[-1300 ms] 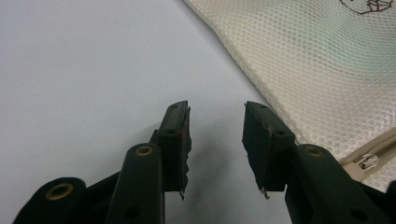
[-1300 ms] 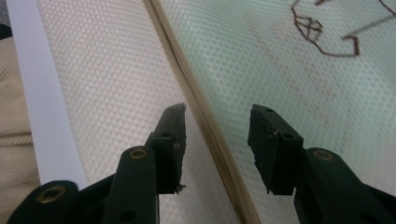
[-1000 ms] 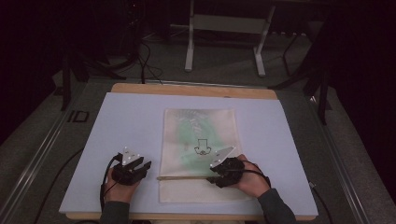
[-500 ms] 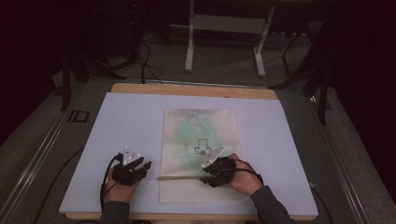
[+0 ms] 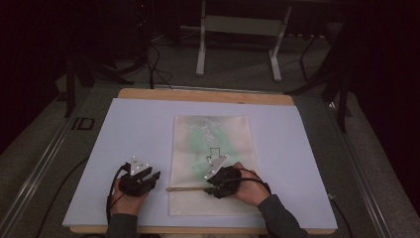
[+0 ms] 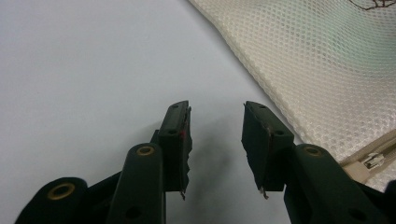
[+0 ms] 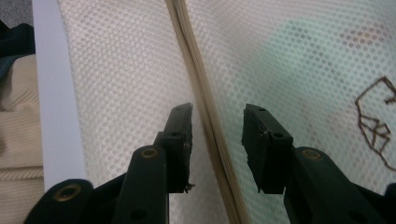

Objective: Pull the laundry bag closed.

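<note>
Shifting leftward since a second ago, the right gripper [image 5: 214, 187] now sits over the zipper [image 5: 185, 188] of the mesh bag [image 5: 213, 139], farther in from the bag's right edge than before. The left gripper [image 5: 151, 178] has stayed where it was, on the white board [image 5: 138, 124] just beside the bag's left edge. The bag itself has not moved.

From the right gripper view, its jaws stand apart and released, one on each side of the zipper [image 7: 205, 107], which runs up between them; they grasp nothing. From the left gripper view, the left gripper [image 6: 215, 123] also has its jaws parted and empty over bare board [image 6: 93, 70], with the bag [image 6: 327, 60] near on its right and the zipper pull [image 6: 373, 161] showing at the lower right corner.

The mesh bag lies flat in the middle of the board, its zipper near the person's edge. Something pale green [image 5: 203, 141] shows through the mesh inside it; what it is cannot be told. A dark outlined emblem [image 5: 214, 154] marks the bag's face.
</note>
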`<state>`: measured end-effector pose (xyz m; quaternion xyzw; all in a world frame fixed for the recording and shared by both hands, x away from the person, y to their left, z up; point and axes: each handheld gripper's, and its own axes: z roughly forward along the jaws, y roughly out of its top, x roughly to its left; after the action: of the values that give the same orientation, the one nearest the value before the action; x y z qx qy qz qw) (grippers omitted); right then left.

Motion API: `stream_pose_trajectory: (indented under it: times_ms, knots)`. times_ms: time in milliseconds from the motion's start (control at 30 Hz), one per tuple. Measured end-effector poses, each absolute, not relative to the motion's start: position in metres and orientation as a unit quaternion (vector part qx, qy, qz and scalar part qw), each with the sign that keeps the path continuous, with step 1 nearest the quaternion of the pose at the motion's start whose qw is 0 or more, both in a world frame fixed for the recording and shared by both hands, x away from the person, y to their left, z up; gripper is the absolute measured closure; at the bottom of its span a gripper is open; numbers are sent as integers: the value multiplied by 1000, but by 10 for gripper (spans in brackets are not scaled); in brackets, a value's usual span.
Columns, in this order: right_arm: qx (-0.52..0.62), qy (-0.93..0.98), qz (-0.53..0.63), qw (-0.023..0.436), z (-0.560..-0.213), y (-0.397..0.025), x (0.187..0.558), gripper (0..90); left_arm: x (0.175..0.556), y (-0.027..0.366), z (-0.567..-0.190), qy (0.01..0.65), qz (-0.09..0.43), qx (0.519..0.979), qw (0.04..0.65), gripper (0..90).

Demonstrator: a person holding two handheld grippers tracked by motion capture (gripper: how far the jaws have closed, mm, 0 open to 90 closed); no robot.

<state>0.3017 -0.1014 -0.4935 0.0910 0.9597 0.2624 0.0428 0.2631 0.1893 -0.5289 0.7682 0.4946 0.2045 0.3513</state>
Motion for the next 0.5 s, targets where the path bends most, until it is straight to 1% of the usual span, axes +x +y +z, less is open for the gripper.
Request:
stream_pose_trajectory:
  times_ms: [500]
  knots:
    - [72, 961, 264, 37, -492, -79, 304, 642, 264, 189, -529, 495, 206, 767, 352, 607]
